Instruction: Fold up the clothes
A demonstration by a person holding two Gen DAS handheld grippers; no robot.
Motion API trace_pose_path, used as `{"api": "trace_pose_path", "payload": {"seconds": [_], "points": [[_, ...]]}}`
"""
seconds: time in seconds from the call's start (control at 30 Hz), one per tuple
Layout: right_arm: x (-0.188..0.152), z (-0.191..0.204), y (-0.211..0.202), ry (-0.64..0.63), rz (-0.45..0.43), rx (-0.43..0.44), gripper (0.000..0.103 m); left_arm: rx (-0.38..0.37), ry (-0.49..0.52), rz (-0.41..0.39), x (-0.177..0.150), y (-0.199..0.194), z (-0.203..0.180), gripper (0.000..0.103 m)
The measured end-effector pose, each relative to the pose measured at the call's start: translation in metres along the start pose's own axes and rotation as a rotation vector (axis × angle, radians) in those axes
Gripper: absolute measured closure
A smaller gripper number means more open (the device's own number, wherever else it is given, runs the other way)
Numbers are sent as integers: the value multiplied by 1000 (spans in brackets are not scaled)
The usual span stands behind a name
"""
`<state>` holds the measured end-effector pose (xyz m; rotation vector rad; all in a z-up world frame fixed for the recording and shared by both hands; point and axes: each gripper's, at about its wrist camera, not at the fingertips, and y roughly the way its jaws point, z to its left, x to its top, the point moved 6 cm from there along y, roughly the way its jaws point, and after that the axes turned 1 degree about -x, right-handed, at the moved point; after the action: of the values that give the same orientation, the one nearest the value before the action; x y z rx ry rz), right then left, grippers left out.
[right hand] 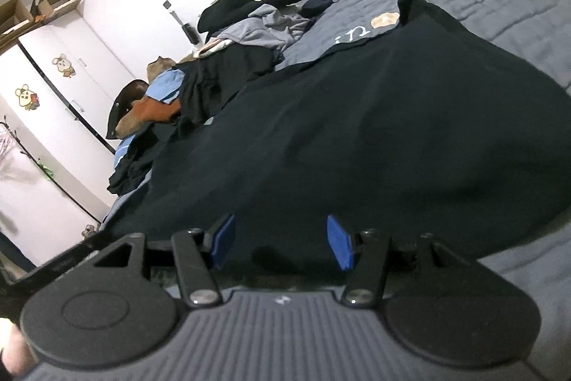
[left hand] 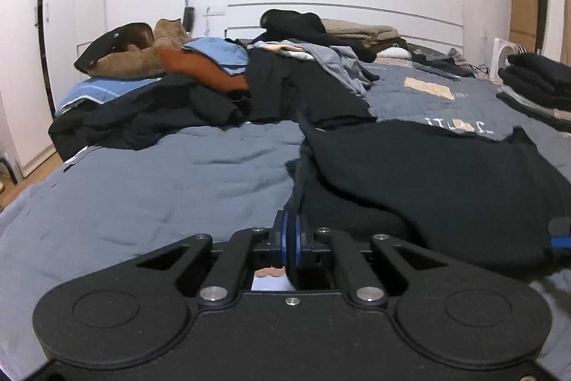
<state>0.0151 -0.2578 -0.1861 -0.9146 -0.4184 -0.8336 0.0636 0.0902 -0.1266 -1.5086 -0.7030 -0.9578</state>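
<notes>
A black garment (left hand: 446, 181) lies spread on the grey-blue bed cover (left hand: 142, 188), right of centre in the left wrist view. My left gripper (left hand: 291, 231) is shut on the garment's near left edge, and a fold of dark cloth rises from between its blue-rimmed pads. In the right wrist view the same garment (right hand: 357, 116) fills the middle of the frame. My right gripper (right hand: 282, 243) stands open at its near edge. The blue pads (right hand: 340, 247) are wide apart with the black cloth lying low between them, not pressed.
A loose pile of clothes (left hand: 214, 84) in black, blue, orange and brown covers the far left of the bed. A stack of folded dark clothes (left hand: 539, 84) sits at the right edge. A white headboard (left hand: 342, 2) and folded beige blanket (left hand: 360, 29) are at the back.
</notes>
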Motion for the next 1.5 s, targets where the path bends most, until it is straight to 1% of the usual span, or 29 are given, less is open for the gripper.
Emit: {"api": "trace_pose_path", "payload": {"seconds": [0.07,0.2,0.3,0.37,0.43,0.47,0.57,0.67,0.8,0.87,0.97,1.0,1.03,1.07,1.1,1.17,1.23,1.3,1.37,1.4,1.43,1.5], "points": [[-1,-4,2,-4,4,-20,47,8,-4,20,1,-2,6,98],[-1,-13,5,4,2,-51,47,-17,-14,58,-2,-4,8,98],[1,-13,3,31,-1,-41,47,-55,-33,103,-9,-3,4,96],[2,-7,-1,27,-6,-22,47,-65,-33,98,-11,-5,1,85],[2,1,-5,4,-16,0,47,-87,-25,96,-11,-6,-3,59],[1,6,-6,-16,-18,15,47,-97,-21,96,-12,-7,-5,55],[-4,22,-4,-72,13,60,47,-105,2,100,-14,-6,-11,55],[-11,34,-2,-134,32,75,47,-93,37,125,-20,-1,-14,55],[-16,38,3,-204,38,38,47,-96,43,171,-30,2,-15,55],[-17,34,7,-204,43,13,47,-100,43,190,-34,2,-14,55],[-18,31,10,-185,54,10,47,-110,34,209,-38,1,-11,54],[-18,32,11,-187,55,12,47,-107,33,226,-40,1,-10,49],[-19,33,11,-195,53,13,47,-100,33,248,-43,2,-9,41],[-20,35,11,-202,54,15,47,-93,32,269,-46,3,-7,41],[-21,36,11,-209,55,16,47,-93,25,268,-47,3,-6,41],[-22,38,13,-214,60,20,46,-119,-4,251,-46,1,-6,43],[-23,39,14,-213,64,24,46,-124,13,231,-45,1,-9,52],[-24,40,15,-216,68,28,46,-121,44,210,-44,2,-12,57],[-25,41,16,-228,66,25,46,-100,113,182,-45,2,-17,60],[-26,41,17,-238,65,23,46,-93,155,172,-46,3,-21,67],[-26,41,18,-247,67,18,46,-93,198,167,-47,3,-25,77],[-28,40,20,-260,70,9,46,-86,251,160,-47,1,-29,83]]}}
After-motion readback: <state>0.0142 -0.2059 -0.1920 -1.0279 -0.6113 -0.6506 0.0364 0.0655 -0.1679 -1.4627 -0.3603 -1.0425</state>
